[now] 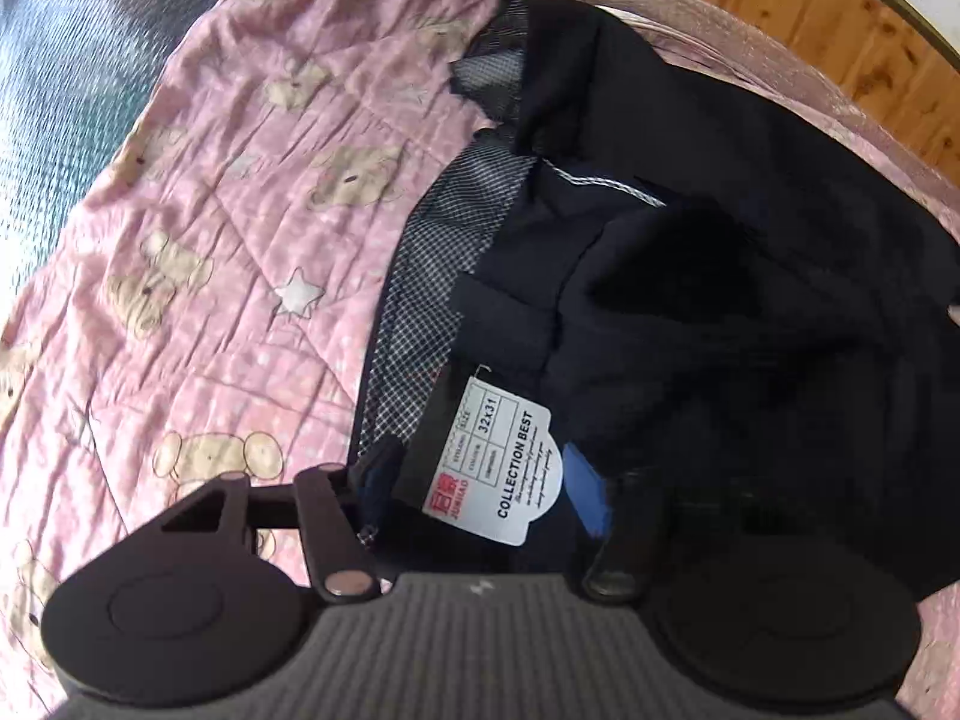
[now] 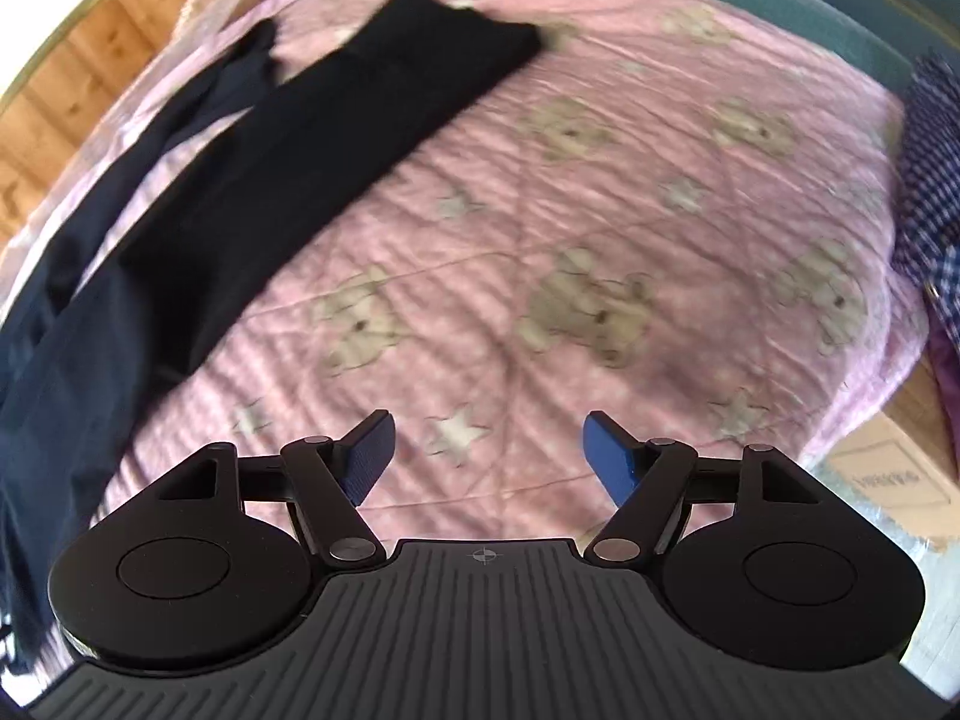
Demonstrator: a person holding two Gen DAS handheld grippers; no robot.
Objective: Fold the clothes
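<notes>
- On the pink bear-print quilt [image 2: 540,192], at ten o'clock in the right wrist view: dark trousers [image 2: 336,138], legs stretched out flat.
- Left claw [image 1: 474,480]: clamped on the trousers' waistband, just beside the white size tag [image 1: 510,468].
- Right claw [image 2: 489,450]: spread wide, holding nothing, above bare quilt.

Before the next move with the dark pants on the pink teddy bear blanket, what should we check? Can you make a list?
1. Left gripper shut on the trousers at the waistband: cannot tell, its fingers are buried in cloth.
2. Right gripper open, holding nothing: ok.
3. Trouser leg lying flat: ok.
4. Paper tag out of the way: not ok, it hangs beside the left gripper.
5. Free quilt to fold on: ok.
</notes>
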